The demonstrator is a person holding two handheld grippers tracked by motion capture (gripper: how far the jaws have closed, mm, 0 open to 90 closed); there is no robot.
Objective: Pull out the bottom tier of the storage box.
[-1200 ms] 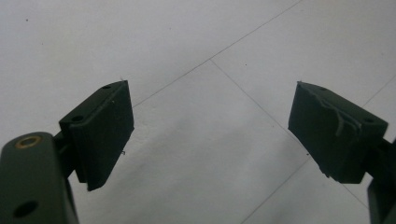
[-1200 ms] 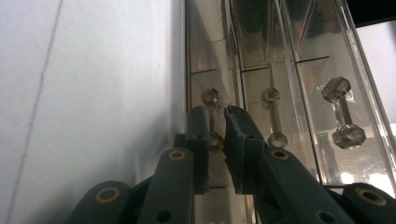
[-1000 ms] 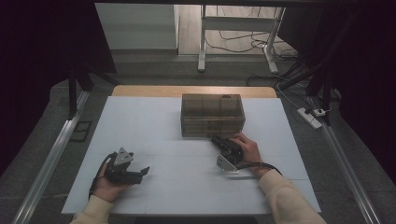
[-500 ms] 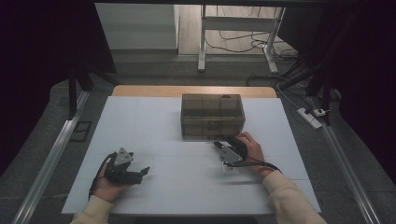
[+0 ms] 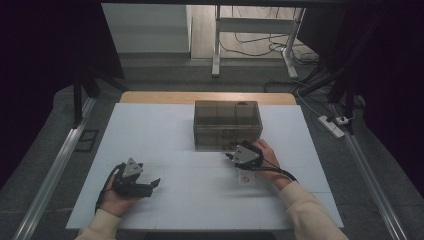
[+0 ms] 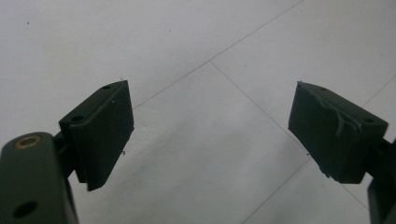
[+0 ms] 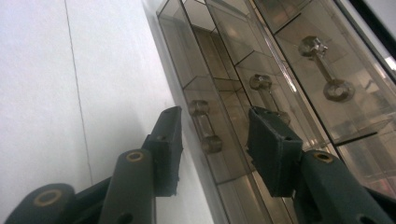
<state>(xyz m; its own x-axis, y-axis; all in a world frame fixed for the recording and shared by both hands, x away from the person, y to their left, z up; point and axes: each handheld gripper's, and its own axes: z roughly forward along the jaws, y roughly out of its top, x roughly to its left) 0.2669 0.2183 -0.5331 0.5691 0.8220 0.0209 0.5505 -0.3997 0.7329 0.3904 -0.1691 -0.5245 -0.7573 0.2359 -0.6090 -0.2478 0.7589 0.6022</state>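
Observation:
A smoked clear drawer box (image 5: 227, 122) stands at the middle back of the white table (image 5: 165, 135). My right gripper (image 5: 231, 153) hangs just in front of the box's lower right front. In the right gripper view the box front (image 7: 289, 56) runs close by with three drawer handles. The lowest handle (image 7: 205, 126) lies between my right gripper (image 7: 215, 135) jaws, which have just been opening; the pads stand apart from it. My left gripper (image 5: 149, 176) rests at the table's near left, wide open over bare table (image 6: 210, 130).
A small pale flat thing (image 5: 246, 177) lies on the table below the right hand. The wooden table edge (image 5: 150, 97) shows behind the white top. Metal rails (image 5: 55, 170) flank the table on both sides.
The right hand has lifted a little in front of the box, its jaws stand wider, and the pale thing on the table shows beneath it. The left hand has stayed put.

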